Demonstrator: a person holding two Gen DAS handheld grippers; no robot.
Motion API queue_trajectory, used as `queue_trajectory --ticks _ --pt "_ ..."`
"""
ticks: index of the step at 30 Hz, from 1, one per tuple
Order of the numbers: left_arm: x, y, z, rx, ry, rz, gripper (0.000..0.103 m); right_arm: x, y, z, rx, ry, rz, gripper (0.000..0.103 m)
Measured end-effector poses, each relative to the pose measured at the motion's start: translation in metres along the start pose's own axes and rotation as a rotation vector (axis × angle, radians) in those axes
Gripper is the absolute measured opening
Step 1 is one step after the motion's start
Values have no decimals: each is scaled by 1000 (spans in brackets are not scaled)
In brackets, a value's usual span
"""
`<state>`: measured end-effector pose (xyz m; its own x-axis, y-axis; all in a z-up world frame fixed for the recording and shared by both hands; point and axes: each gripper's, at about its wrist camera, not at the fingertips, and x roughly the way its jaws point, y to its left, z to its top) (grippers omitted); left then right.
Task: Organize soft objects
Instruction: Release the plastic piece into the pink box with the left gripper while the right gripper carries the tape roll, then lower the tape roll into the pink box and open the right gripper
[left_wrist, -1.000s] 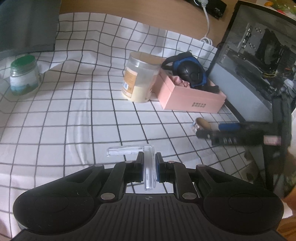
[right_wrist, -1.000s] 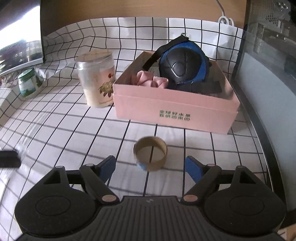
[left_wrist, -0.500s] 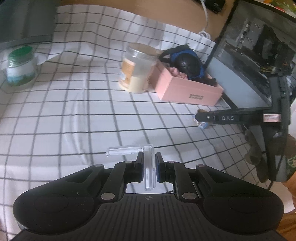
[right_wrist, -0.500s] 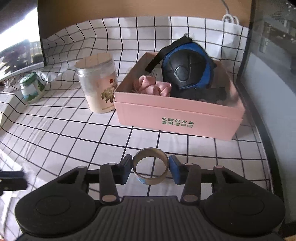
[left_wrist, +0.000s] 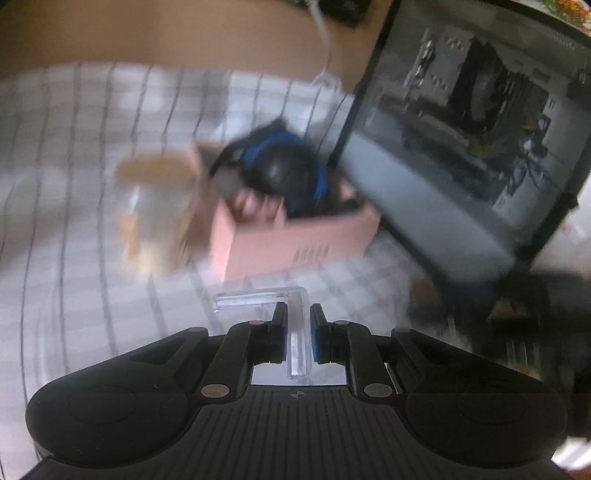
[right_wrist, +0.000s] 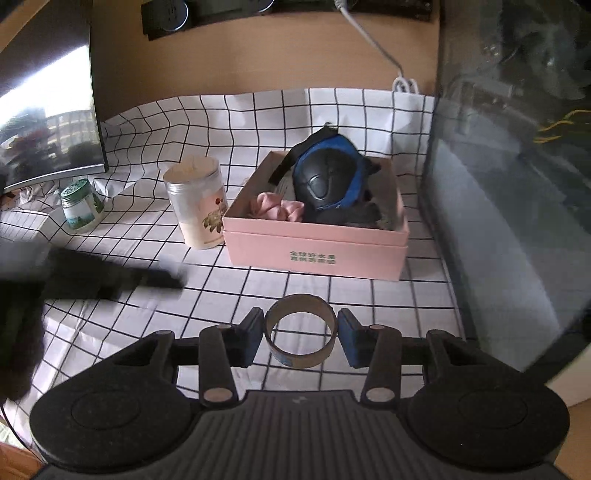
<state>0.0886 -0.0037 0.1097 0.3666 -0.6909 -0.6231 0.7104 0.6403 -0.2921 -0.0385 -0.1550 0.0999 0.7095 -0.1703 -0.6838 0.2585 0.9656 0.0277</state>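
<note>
A: Reading from the left, with the pink box (right_wrist: 316, 247) as landmark, what lies where?

B: Well left of the box stands a small green-lidded jar (right_wrist: 80, 206); just beside its left wall, a tall cream jar (right_wrist: 198, 205). Inside the box lie a pink scrunchie (right_wrist: 276, 206) at the left and a blue-and-black padded guard (right_wrist: 327, 177) at the right. All rest on the checked cloth (right_wrist: 332, 110) covering the bench.

A: And the hand-held grippers?

B: The left hand-held gripper (left_wrist: 297, 325) is pressed together on a clear L-shaped plastic piece (left_wrist: 295, 314), near the front of the box; that view is blurred. The right hand-held gripper (right_wrist: 301, 336) pinches a cardboard tape ring (right_wrist: 301, 330), near the box's front wall and seemingly clear of the cloth. Its jaws have just been closing, with the ring between them.

A: How far along is the task?

B: Judged from the layout, partly done: two soft items sit boxed. Both held pieces look rigid, so their place remains to be settled; other loose soft items cannot be made out.
</note>
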Motion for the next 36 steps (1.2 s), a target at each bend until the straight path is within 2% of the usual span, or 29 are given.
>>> queue_trajectory --ticks 4,9,10,12,14,15,19,24,29,33,36 --pt "24 -8 50 75 -85 4 15 -6 -10 -7 34 6 -8 43" --pt "69 -5 105 76 -165 60 15 -10 -22 -12 59 16 -28 43" --pt "82 -6 110 72 -158 69 16 -11 -24 -13 59 18 -32 43" --pt "113 -8 115 62 -68 128 17 -12 -28 -14 60 23 -43 43" --pt "136 -5 112 47 0 182 19 -11 -32 -15 63 31 -54 43" --pt "138 -3 109 35 -7 183 20 -11 -34 -15 66 34 -59 43" --pt "128 0 105 -14 -37 105 21 -7 -42 -16 83 47 -71 43" --pt "81 4 100 -82 -105 56 21 4 -43 2 63 24 -58 43" --pt "30 11 61 -113 -135 99 21 26 -34 43 3 -28 -20 43" --pt "9 18 20 -142 -65 123 21 56 -17 89 -52 -81 33 44" --pt "1 27 -6 -176 -13 149 21 93 1 117 -97 -84 53 44"
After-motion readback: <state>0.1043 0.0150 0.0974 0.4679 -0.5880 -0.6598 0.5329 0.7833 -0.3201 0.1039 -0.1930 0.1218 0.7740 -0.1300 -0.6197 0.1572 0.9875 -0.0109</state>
